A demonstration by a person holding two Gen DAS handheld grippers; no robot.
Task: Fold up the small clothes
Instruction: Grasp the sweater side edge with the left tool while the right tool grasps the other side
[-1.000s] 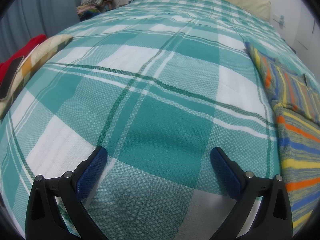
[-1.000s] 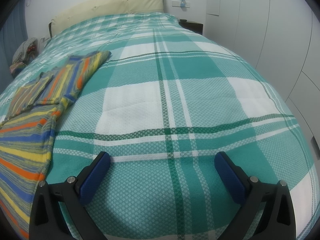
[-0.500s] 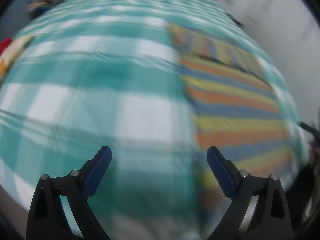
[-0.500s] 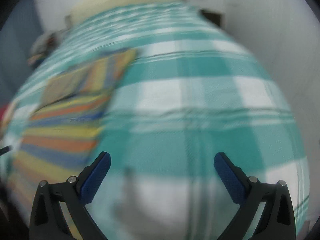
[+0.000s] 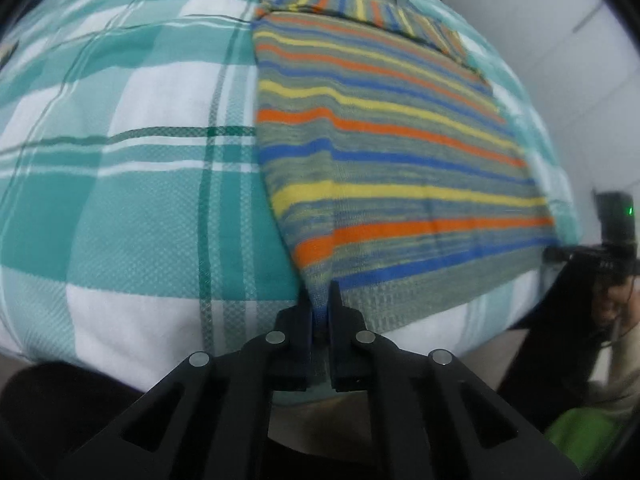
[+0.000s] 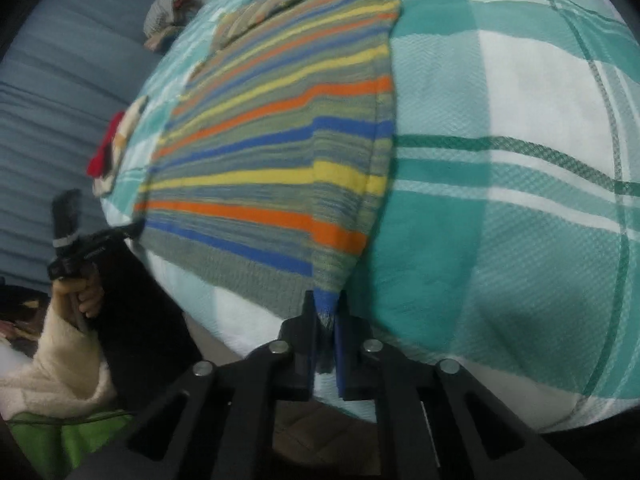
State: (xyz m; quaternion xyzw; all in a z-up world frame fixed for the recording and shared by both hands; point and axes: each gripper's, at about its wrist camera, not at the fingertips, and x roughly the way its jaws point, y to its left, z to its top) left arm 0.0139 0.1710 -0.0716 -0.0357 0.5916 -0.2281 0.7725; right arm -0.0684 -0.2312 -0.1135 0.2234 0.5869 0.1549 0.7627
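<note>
A striped knit garment (image 5: 392,136) in orange, yellow, blue and grey-green lies flat on a teal and white plaid bed (image 5: 120,184). My left gripper (image 5: 319,300) is shut on the garment's near left hem corner at the bed's front edge. My right gripper (image 6: 325,304) is shut on the near right hem corner of the same garment (image 6: 280,152). Each view shows the other gripper at its side edge: the right gripper in the left wrist view (image 5: 592,256), the left gripper in the right wrist view (image 6: 76,248).
The plaid bed (image 6: 520,160) extends to both sides of the garment. A red and cream cloth (image 6: 116,144) lies at the bed's left edge. A pile of clothes (image 6: 168,16) sits at the far left by a blue-grey curtain (image 6: 52,92). White wardrobe doors (image 5: 580,40) stand to the right.
Both grippers were open above bare bedspread either side of the garment. They swung inward and down to its near hem, and each has shut on a corner.
</note>
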